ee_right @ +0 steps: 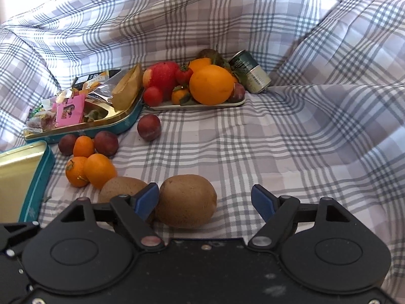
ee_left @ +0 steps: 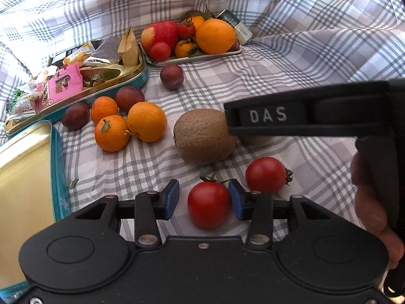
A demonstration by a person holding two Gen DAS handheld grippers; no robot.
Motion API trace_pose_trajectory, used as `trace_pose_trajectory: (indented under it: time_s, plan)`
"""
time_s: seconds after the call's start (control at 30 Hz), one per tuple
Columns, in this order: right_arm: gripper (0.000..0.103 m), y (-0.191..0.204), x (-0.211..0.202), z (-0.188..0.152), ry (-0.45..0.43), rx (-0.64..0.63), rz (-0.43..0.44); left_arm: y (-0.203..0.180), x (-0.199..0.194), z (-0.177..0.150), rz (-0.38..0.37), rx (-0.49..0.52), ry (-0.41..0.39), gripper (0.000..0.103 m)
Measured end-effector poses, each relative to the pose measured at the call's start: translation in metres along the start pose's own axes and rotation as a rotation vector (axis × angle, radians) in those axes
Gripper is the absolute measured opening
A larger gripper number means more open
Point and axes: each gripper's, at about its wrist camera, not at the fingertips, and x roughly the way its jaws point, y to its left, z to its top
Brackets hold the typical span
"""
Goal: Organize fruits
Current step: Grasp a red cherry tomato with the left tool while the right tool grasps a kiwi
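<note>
My left gripper (ee_left: 203, 198) is open around a red tomato (ee_left: 208, 204) on the checked cloth; the right pad touches it, the left pad stands apart. A second tomato (ee_left: 265, 174) lies just right. A kiwi (ee_left: 203, 136) lies beyond. My right gripper (ee_right: 205, 201) is open around another kiwi (ee_right: 186, 200), which sits nearer the left pad; the first kiwi (ee_right: 121, 188) shows behind that finger. A white tray (ee_left: 200, 57) at the back holds an apple, an orange, tomatoes and tangerines; it also shows in the right wrist view (ee_right: 200, 105).
Three tangerines (ee_left: 126, 124) and three plums (ee_left: 172, 76) lie loose on the cloth. A teal tin (ee_left: 119, 86) of snack packets stands at the left, its lid (ee_left: 25, 167) nearer me. A green can (ee_right: 250, 72) lies behind the tray. The right gripper's body (ee_left: 316, 111) crosses the left view.
</note>
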Motion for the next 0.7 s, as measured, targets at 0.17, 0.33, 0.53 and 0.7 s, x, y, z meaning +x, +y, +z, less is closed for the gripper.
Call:
trace_pose_trajectory:
  time_s: [0.17,0.33,0.53,0.7]
  plan:
    - [0.083,0.007,0.006,-0.002,0.016,-0.047,-0.007,-0.001,-0.003,-0.002,0.003,0.0,-0.006,0.051]
    - [0.083,0.007,0.012,-0.006,0.001,-0.059,-0.01,-0.004,-0.008,-0.006,0.0,0.014,0.0,0.051]
    - [0.082,0.009,0.018,-0.006,-0.019,-0.077,-0.021,-0.009,-0.01,-0.009,-0.005,0.041,-0.009,0.042]
    - [0.079,0.004,0.029,-0.006,0.034,-0.065,-0.002,-0.008,-0.01,-0.009,-0.013,0.039,-0.015,0.042]
